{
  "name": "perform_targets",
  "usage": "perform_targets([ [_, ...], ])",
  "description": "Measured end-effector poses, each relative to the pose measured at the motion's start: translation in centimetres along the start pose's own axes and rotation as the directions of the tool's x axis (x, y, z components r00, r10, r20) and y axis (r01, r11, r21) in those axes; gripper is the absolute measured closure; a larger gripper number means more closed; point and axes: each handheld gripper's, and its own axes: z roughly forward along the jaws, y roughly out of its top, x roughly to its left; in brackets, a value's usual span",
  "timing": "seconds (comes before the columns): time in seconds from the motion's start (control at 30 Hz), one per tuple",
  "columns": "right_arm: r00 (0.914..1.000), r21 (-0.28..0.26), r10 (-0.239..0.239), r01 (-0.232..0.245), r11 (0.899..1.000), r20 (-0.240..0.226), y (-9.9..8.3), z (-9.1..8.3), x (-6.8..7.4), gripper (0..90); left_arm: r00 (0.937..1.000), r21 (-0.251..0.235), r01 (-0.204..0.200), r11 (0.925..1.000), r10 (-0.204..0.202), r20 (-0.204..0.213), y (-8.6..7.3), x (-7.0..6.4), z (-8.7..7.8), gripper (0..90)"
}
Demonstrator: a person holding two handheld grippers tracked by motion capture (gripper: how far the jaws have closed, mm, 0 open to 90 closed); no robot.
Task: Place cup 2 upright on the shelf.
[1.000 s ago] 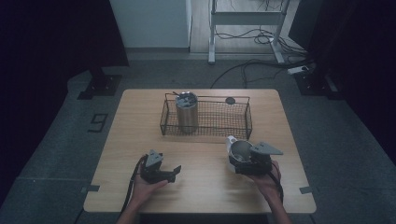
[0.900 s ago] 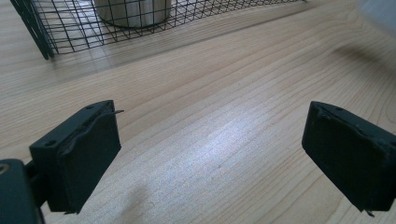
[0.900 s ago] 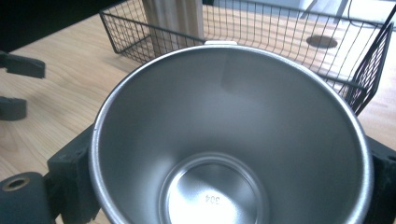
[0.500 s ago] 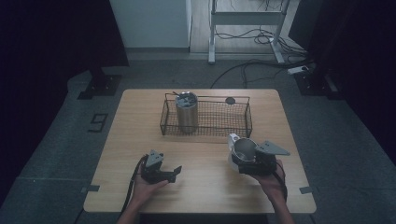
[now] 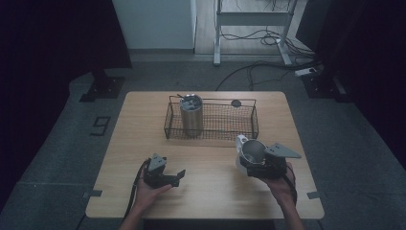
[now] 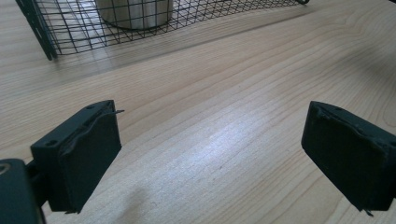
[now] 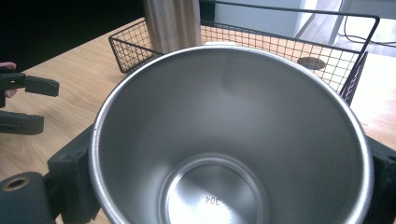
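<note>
A shiny steel cup (image 5: 252, 150) with a white handle is held upright just above the table at front right, and my right gripper (image 5: 256, 165) is shut on it. In the right gripper view the cup's empty inside (image 7: 229, 140) faces the camera, with a black jaw on each side. My left gripper (image 5: 178, 176) rests open on the table at front left. Its jaws (image 6: 210, 154) stand wide apart over bare wood with nothing between them. A black wire basket (image 5: 225, 122) sits at the back middle of the table. A tall steel tumbler (image 5: 191, 116) stands in its left end.
A small dark round disc (image 5: 235, 103) lies on the table behind the basket. The basket's near wall (image 6: 70, 28) and the tumbler (image 6: 135, 11) lie ahead of the left gripper. Cables run across the floor beyond the table.
My right gripper has shifted slightly to the right with the cup in it. The left gripper has not moved.
</note>
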Motion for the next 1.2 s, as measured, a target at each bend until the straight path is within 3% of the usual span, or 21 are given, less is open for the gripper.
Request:
perform_targets([
  [1.2,0.9996,0.004,-0.026,0.026,1.0,-0.006,4.9,1.4,-1.0,6.5,1.0,0.011,-0.002,0.9999,0.002,0.005,-0.1,-0.1,0.1,5.2],
])
